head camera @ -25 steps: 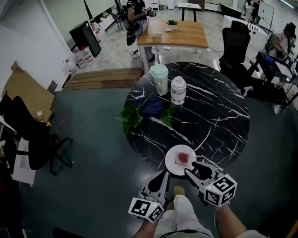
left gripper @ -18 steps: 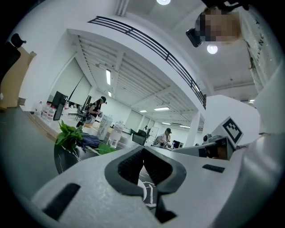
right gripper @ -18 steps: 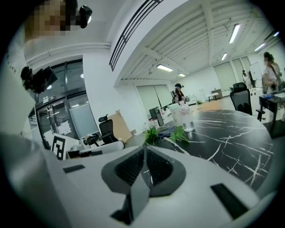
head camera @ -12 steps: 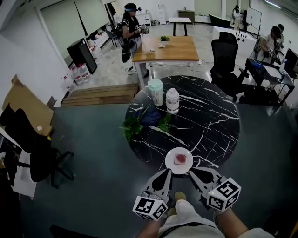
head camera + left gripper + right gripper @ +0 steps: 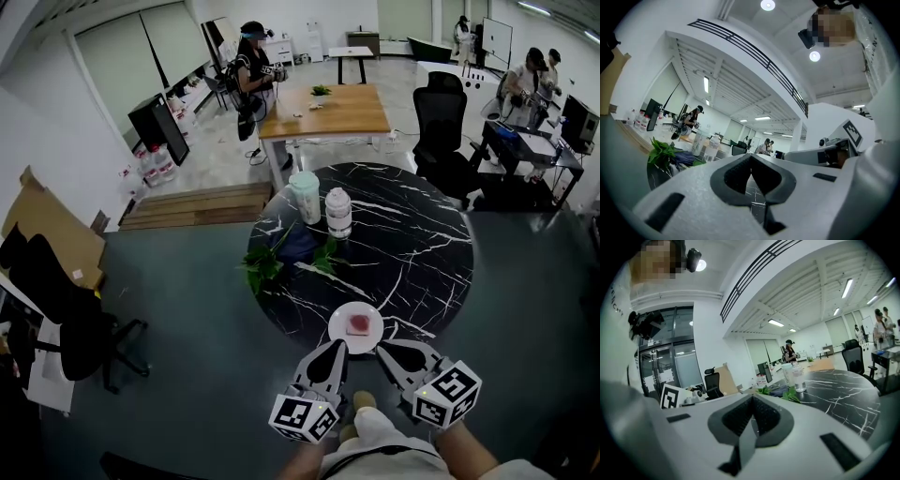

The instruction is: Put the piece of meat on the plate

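A small red piece of meat lies on a white plate at the near edge of the round black marble table. My left gripper hovers just in front of the plate's left side, shut and empty. To the plate's right my right gripper is also shut with nothing in it. In the left gripper view the dark pads meet at a thin seam, and in the right gripper view the pads meet likewise. Neither gripper view shows the plate.
A mint-lidded tumbler, a clear jar, a blue cloth and green leaves stand at the table's far left. Black office chairs are left and beyond. A wooden table with a person behind it lies farther back.
The right gripper's jaws have closed and it has drawn back from the plate, leaving the meat there. Both grippers have risen, and the table now looks farther away.
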`<action>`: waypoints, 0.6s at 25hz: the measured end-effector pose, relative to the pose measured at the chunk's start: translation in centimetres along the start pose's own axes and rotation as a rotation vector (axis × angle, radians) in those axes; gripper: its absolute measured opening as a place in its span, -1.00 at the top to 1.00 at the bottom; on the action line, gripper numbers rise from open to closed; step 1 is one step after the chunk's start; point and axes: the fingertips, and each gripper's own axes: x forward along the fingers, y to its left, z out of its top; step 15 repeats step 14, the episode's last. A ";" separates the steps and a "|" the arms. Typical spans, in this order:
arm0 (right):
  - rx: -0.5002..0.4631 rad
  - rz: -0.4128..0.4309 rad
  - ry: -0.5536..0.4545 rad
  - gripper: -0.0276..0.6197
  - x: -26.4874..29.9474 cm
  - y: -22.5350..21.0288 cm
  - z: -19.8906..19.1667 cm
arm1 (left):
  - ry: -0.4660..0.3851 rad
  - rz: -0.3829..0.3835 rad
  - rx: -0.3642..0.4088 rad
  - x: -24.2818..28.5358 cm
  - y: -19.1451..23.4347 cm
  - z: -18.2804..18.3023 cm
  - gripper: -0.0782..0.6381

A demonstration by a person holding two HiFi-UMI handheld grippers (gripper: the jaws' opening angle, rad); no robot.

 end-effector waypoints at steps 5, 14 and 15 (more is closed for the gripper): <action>0.015 -0.008 0.001 0.88 0.0 -0.4 -0.1 | -0.002 0.010 -0.005 0.0 0.4 0.1 0.76; 0.024 0.012 0.019 0.88 1.0 -0.4 -0.3 | -0.002 0.029 -0.018 0.0 1.3 -0.2 0.76; 0.024 0.012 0.019 0.88 1.0 -0.4 -0.3 | -0.002 0.029 -0.018 0.0 1.3 -0.2 0.76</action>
